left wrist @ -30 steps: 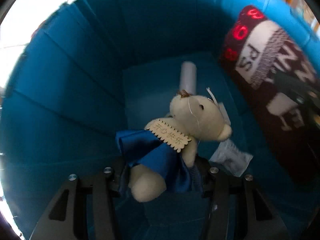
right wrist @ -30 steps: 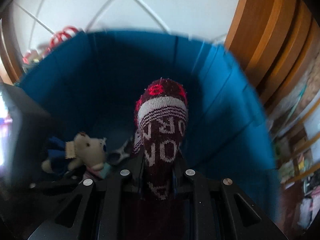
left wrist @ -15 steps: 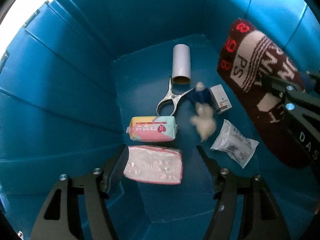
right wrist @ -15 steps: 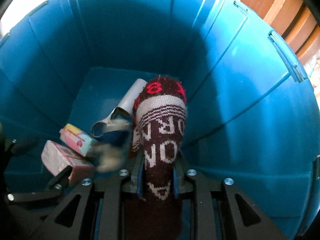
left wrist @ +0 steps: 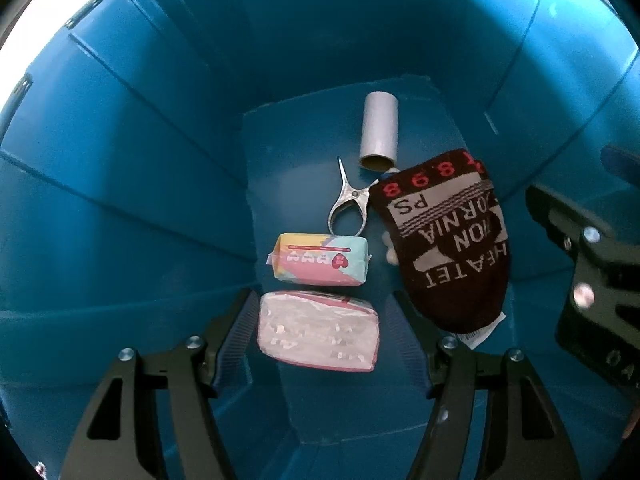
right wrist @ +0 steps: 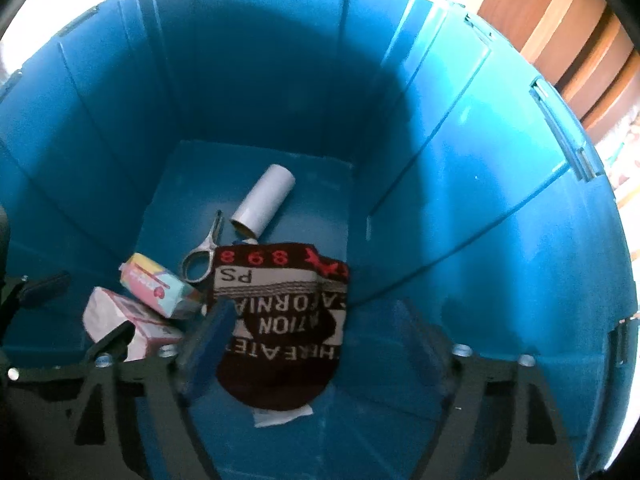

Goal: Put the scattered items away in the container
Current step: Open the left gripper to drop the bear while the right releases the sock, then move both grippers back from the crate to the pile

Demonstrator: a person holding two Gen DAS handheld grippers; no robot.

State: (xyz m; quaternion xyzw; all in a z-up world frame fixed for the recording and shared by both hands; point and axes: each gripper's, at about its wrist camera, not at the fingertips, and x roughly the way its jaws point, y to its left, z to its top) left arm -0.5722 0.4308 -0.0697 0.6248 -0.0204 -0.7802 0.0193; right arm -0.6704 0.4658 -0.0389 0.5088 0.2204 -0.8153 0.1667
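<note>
Both grippers hang open and empty over the deep blue bin (left wrist: pixel 132 168), which also shows in the right wrist view (right wrist: pixel 460 208). On its floor lies a dark maroon knitted sock (left wrist: pixel 448 248) with white lettering, seen too in the right wrist view (right wrist: pixel 280 320). It covers most of the plush bear; only a pale bit (left wrist: pixel 389 249) shows. Left gripper (left wrist: pixel 320 320) is above a pink tissue pack (left wrist: pixel 318 336). Right gripper (right wrist: pixel 316 320) is above the sock.
Also in the bin: a pastel tissue pack (left wrist: pixel 320 264), a metal clip (left wrist: pixel 349 204), a grey cardboard tube (left wrist: pixel 379 130) and a white packet edge (left wrist: pixel 480 334). The right gripper's body (left wrist: pixel 592 272) shows at the right. Wooden furniture (right wrist: pixel 568 48) stands beyond the bin.
The left gripper opened and dropped the plush bear into the bin. Then the right gripper opened and the sock fell onto the bear and the packets.
</note>
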